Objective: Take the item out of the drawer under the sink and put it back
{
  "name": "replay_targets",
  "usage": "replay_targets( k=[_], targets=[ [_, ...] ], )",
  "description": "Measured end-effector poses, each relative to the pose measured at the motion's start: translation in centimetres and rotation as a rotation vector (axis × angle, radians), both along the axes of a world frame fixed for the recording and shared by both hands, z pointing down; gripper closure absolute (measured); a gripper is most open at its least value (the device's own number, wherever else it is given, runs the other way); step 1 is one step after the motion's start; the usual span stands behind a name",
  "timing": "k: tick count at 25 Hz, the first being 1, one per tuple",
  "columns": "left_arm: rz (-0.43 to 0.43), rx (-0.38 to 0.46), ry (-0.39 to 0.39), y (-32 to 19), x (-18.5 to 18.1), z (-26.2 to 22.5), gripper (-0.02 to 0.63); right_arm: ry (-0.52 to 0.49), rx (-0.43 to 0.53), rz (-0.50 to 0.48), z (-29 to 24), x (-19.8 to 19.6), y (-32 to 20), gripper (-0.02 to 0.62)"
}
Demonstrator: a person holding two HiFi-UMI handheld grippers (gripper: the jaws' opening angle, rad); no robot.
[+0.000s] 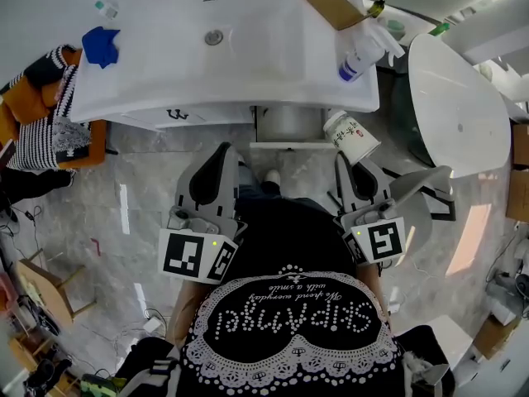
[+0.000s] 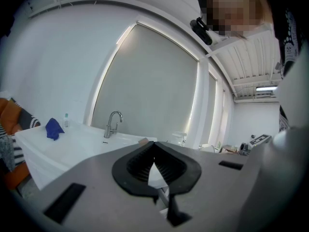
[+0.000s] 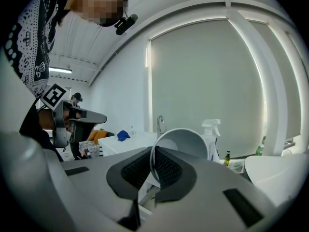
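Right gripper in the head view is clamped on a white cup, held just on the near side of the sink counter, towards its right end. The left gripper sits beside it to the left, carrying nothing. There's a blue cloth on the counter's left and a spray bottle on its right.

Left gripper view: jaws pressed together and empty, and the faucet shows side-on here.

Right gripper view gives what the head cam can't: the cup's thin rim is pinched between the pads, with its mouth towards the camera. The spray bottle is clearly upright.
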State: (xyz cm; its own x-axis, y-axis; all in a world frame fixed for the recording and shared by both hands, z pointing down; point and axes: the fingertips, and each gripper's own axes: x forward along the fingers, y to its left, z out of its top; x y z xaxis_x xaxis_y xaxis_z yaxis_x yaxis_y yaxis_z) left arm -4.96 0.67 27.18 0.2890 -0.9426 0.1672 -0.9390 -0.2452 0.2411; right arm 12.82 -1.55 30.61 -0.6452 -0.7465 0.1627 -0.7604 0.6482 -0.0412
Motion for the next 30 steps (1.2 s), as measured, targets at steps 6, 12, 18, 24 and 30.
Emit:
replay_targets(
  k=[6, 12, 18, 24, 30],
  targets=[
    [0.034, 0.009, -0.019, -0.1, 0.9, -0.2, 0.601, 0.018, -0.026, 0.01, 0.5, 0.3, 0.1, 0.569],
    [0.082, 0.007, -0.022, -0.7, 2.2, -0.2, 0.601, 0.036, -0.028, 0.037, 0.7, 1.3, 0.3, 0.569],
    [0.126, 0.0, 0.003, -1.0, 3.4, -0.3, 0.601, 0.024, -0.041, 0.086, 0.5, 2.6, 0.9, 0.569],
    [0.132, -0.002, 0.021, -1.1, 3.3, -0.2, 0.601, 0.035, -0.054, 0.11, 0.6, 2.9, 1.5, 0.569],
    [0.036, 0.022, -0.01, -1.4, -0.3, -0.7, 0.601, 0.056, -0.057, 0.068, 1.2, 2.1, 1.2, 0.569]
  ],
)
